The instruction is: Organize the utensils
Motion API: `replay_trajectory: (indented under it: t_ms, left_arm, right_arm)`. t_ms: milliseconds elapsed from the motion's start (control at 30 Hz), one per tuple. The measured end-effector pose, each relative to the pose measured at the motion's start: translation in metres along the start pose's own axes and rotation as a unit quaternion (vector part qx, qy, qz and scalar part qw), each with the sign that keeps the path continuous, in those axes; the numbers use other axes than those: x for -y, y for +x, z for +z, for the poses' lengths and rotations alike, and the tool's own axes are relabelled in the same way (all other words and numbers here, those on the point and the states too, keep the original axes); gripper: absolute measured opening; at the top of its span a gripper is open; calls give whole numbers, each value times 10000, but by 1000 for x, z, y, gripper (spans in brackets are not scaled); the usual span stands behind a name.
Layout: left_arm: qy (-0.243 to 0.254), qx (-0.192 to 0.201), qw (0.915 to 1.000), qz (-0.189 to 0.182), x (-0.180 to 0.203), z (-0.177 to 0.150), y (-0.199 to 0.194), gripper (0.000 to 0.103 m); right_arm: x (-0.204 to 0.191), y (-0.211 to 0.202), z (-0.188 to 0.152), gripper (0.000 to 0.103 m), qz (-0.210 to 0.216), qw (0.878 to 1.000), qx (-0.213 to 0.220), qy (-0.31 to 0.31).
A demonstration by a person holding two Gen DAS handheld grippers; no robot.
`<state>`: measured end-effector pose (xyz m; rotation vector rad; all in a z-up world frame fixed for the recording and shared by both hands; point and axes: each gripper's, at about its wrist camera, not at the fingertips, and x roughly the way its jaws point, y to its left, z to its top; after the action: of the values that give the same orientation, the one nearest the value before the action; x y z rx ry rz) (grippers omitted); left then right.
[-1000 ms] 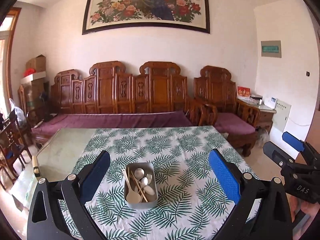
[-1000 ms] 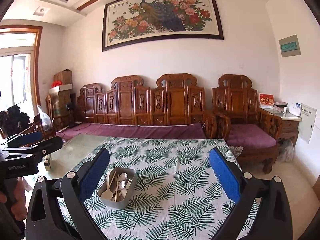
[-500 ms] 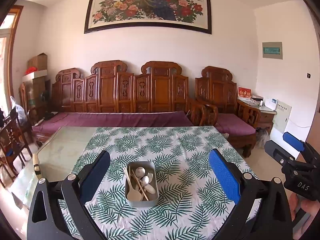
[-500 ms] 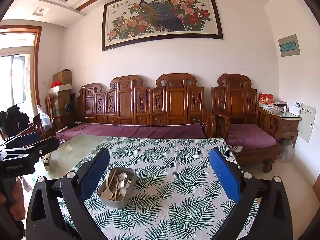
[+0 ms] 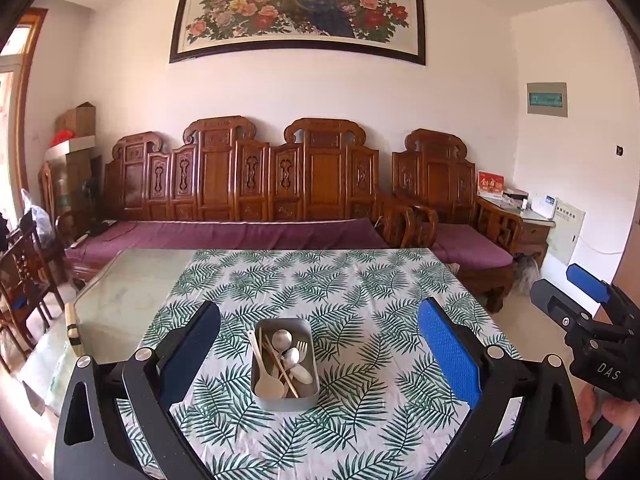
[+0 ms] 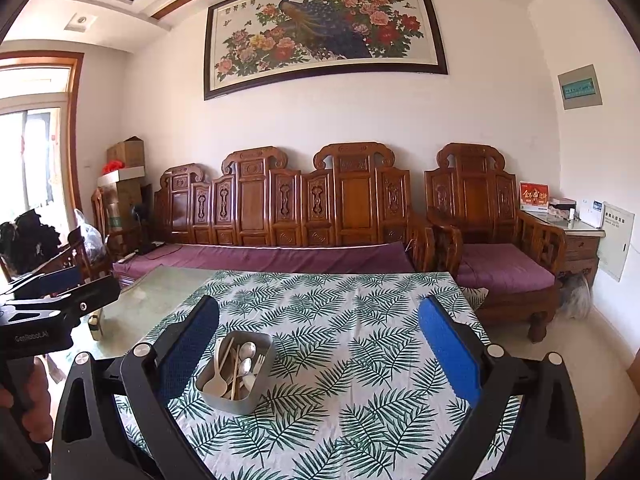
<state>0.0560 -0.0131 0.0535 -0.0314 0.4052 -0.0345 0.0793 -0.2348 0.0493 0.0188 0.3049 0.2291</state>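
Both claws, left claw (image 5: 318, 356) and right claw (image 6: 318, 356), hang wide open, holding nothing, above the grey metal box (image 5: 286, 364) of spoons near the table's front edge; next, reach in.

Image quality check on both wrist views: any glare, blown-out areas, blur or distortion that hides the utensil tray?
Left wrist view: strong fisheye bending at the edges, dark corners, the tray sharp and evenly lit, soft sheen on the bare glass tabletop. Right wrist view: the window at left is blown out, the walls curve, yet the tray and its utensils stay clear.
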Motion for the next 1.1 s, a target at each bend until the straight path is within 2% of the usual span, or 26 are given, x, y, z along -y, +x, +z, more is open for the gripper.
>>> replay_trajectory:
  t_ms: [1100]
  left_arm:
    - [5, 48, 10000, -64, 0, -1, -1, 95]
  right_arm:
    - [2, 2, -4, 100, 12, 10000, -6, 15]
